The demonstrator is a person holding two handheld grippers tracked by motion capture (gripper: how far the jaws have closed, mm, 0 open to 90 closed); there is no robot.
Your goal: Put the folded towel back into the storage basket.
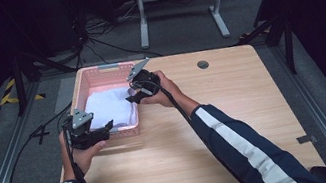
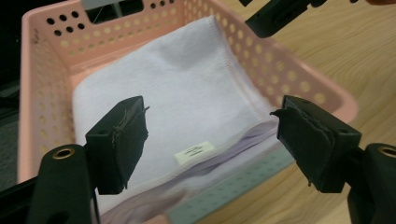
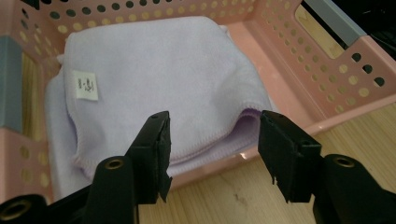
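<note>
Nearest the person, the left gripper (image 1: 87, 130) is hovering at the basket's front rim, jaws standing wide apart w/ nothing between them. Beyond it, a folded lilac cloth (image 2: 187, 93) — soft, stitched hem, small white label (image 2: 194, 151) — is lying inside the pink perforated plastic basket (image 1: 97, 75). Farther, the right gripper (image 1: 142, 87) is hanging over the basket's side rim, jaws spread too, prob. not touching the cloth. Wood-grain table (image 1: 218, 127) underneath.
</note>
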